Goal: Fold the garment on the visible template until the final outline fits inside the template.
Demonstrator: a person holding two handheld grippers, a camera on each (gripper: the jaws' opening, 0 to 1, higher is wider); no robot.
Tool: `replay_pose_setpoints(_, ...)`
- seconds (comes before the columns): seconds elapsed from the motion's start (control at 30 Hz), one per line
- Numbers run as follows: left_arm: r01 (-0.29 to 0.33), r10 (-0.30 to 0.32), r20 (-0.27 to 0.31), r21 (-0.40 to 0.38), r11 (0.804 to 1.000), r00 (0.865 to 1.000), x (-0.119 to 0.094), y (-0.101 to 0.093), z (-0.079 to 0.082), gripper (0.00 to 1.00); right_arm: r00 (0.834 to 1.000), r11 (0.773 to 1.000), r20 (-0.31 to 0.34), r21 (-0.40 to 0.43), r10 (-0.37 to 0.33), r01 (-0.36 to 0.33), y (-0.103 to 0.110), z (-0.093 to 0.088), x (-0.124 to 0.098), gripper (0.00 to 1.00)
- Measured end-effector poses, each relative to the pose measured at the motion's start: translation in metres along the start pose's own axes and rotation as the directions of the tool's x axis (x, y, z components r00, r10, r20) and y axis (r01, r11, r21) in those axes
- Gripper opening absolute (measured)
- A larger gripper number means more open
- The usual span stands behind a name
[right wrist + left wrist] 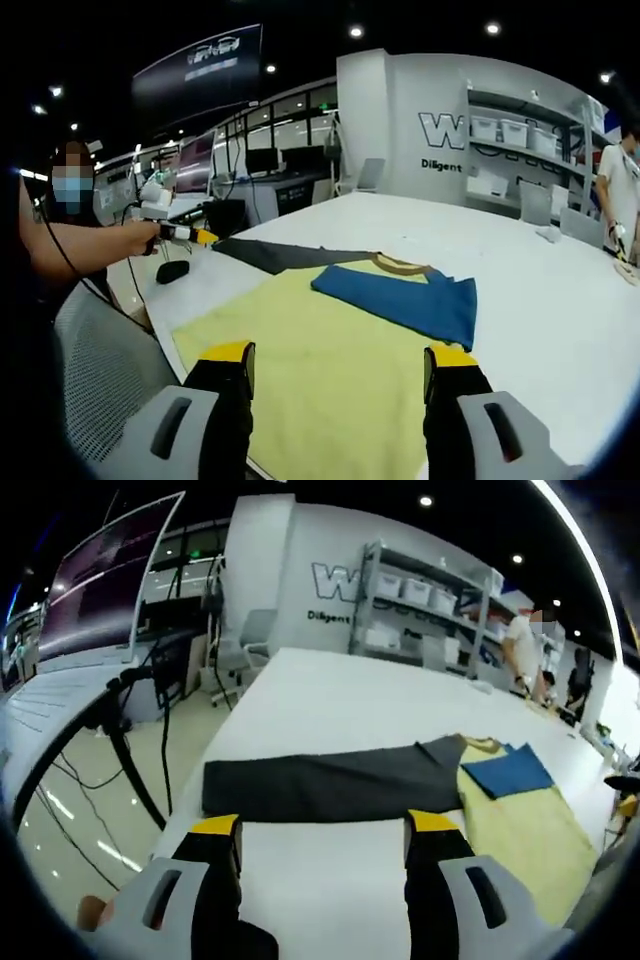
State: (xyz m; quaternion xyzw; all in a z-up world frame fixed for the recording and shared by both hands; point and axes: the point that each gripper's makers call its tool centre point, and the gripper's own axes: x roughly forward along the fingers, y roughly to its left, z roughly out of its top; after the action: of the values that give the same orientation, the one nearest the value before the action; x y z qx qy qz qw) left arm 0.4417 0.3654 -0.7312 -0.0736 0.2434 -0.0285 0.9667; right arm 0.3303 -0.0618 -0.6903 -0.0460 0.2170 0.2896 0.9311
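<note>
In the left gripper view, the left gripper hovers low over the white worktop, its yellow-tipped jaws spread apart and holding nothing. Just beyond the tips lies a dark grey panel, stretched in a long band across the worktop; I take it for the template, though it could be a folded part of the clothing. Its far-right end touches the yellow T-shirt, whose blue sleeve is turned in over the body.

In the right gripper view, the right gripper hangs over the near hem of the yellow T-shirt, jaws likewise apart and empty. The blue sleeve lies folded across the chest below the collar, and the dark grey panel runs away toward the left gripper, held out by a person's arm.

The garment looks only partly folded. To do the next fold well, each gripper should pinch a single layer at an edge corner, lift just enough to clear the worktop, and carry both corners across together so the crease stays straight. Beyond, shelving with bins stands against the back wall.
</note>
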Motion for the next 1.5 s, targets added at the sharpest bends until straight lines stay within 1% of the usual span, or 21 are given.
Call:
replay_pose_setpoints(0.03,-0.004,0.004,0.002,-0.021,1.000,1.000,0.003,0.004,0.001,0.60,1.000,1.000,-0.003,0.001,-0.001,0.001,0.000,-0.001,0.000,0.69)
replay_pose_setpoints(0.1,-0.020,0.020,-0.017,-0.024,1.000,1.000,0.009,0.012,-0.001,0.60,1.000,1.000,-0.007,0.002,0.000,0.001,0.000,-0.002,0.001,0.69)
replay_pose_setpoints(0.2,-0.032,0.030,-0.033,-0.081,0.996,0.999,0.016,0.021,-0.002,0.60,1.000,1.000,-0.012,0.004,-0.002,0.002,0.000,-0.002,0.001,0.68)
replay_pose_setpoints(0.27,-0.037,0.035,-0.032,-0.079,0.996,0.999,0.020,0.025,0.000,0.60,1.000,1.000,-0.014,0.005,-0.004,0.004,-0.001,-0.003,0.002,0.68)
replay_pose_setpoints(0.33,-0.052,0.047,-0.052,-0.090,0.995,0.998,0.023,0.029,-0.003,0.60,1.000,1.000,-0.018,0.007,-0.004,0.004,-0.001,-0.004,0.002,0.68)
replay_pose_setpoints(0.5,-0.055,0.048,-0.067,-0.113,0.992,0.997,0.031,0.035,-0.004,0.60,1.000,1.000,-0.028,0.008,-0.007,0.007,-0.001,-0.006,0.004,0.68)
replay_pose_setpoints(0.53,-0.059,0.050,-0.079,-0.114,0.992,0.996,0.037,0.041,-0.006,0.60,1.000,1.000,-0.029,0.008,-0.007,0.007,-0.001,-0.006,0.004,0.68)
replay_pose_setpoints(0.6,-0.065,0.053,-0.097,-0.121,0.991,0.994,0.043,0.047,-0.009,0.60,0.999,1.000,-0.032,0.008,-0.008,0.008,-0.001,-0.007,0.004,0.68)
replay_pose_setpoints(0.77,-0.080,0.065,-0.116,-0.129,0.988,0.991,0.054,0.062,-0.014,0.59,0.999,1.000,-0.038,0.006,-0.010,0.010,-0.001,-0.009,0.005,0.68)
replay_pose_setpoints(0.87,-0.086,0.063,-0.137,-0.170,0.982,0.989,0.058,0.066,-0.020,0.57,0.999,1.000,-0.040,0.007,-0.010,0.010,-0.001,-0.009,0.005,0.68)
replay_pose_setpoints(0.97,-0.091,0.065,-0.135,-0.193,0.977,0.989,0.059,0.068,-0.022,0.56,0.999,1.000,-0.039,0.004,-0.011,0.012,-0.001,-0.009,0.004,0.67)
replay_pose_setpoints(1.07,-0.098,0.068,-0.147,-0.207,0.973,0.987,0.061,0.070,-0.026,0.56,0.999,1.000,-0.037,-0.006,-0.014,0.014,-0.002,-0.008,0.004,0.67)
replay_pose_setpoints(1.1,-0.098,0.071,-0.134,-0.205,0.974,0.988,0.061,0.071,-0.024,0.55,0.999,1.000,-0.040,-0.011,-0.016,0.016,-0.002,-0.008,0.004,0.67)
replay_pose_setpoints(1.13,-0.097,0.070,-0.135,-0.211,0.973,0.988,0.056,0.064,-0.024,0.55,0.999,1.000,-0.040,-0.013,-0.016,0.016,-0.001,-0.008,0.004,0.67)
replay_pose_setpoints(1.37,-0.103,0.078,-0.120,-0.218,0.970,0.990,0.051,0.053,-0.020,0.54,0.999,1.000,-0.049,-0.019,-0.016,0.015,-0.001,-0.010,0.004,0.66)
replay_pose_setpoints(1.5,-0.115,0.092,-0.114,-0.220,0.969,0.989,0.049,0.051,-0.017,0.53,0.998,1.000,-0.052,-0.018,-0.018,0.017,-0.002,-0.011,0.004,0.66)
